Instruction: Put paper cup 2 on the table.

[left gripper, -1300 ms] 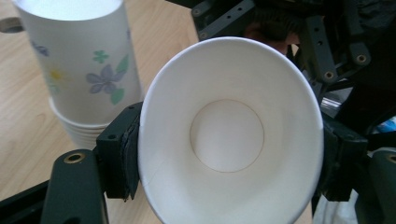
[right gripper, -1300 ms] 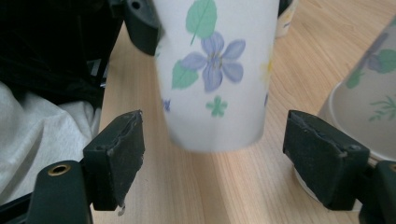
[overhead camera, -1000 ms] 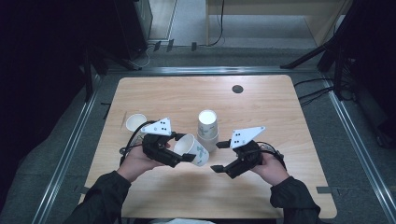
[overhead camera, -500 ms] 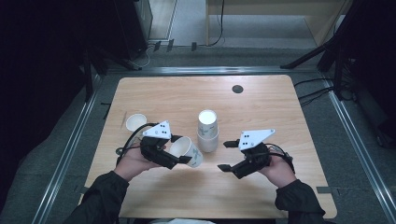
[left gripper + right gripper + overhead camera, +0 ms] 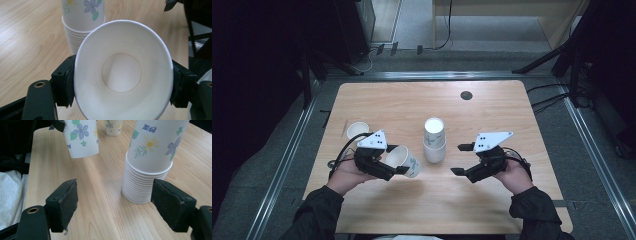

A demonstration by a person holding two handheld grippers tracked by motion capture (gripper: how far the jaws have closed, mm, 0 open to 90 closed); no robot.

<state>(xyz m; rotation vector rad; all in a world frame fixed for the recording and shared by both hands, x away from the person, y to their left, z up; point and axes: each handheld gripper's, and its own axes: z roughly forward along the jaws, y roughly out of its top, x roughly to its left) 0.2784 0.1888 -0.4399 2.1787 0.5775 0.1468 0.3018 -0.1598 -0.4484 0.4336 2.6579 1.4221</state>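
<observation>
My left gripper (image 5: 403,168) is shut on a flowered paper cup (image 5: 404,161) held on its side above the table. In the left gripper view the cup's open mouth (image 5: 123,72) faces the camera, and both pads (image 5: 68,82) press its rim into an oval. A stack of upside-down flowered cups (image 5: 434,140) stands mid-table between my hands. To its right my right gripper (image 5: 458,159) is open. Its jaws have just been closing a little, with nothing between them (image 5: 115,200). The stack (image 5: 150,157) rises just beyond its right jaw.
A single cup (image 5: 357,131) stands upright at the left of the wooden table (image 5: 412,105), behind my left hand. A small black round disc (image 5: 466,95) sits near the far edge. Metal rails run along both sides of the table.
My right gripper has drawn back to the right, away from the held cup and the stack. My left gripper and its cup have hardly moved.
</observation>
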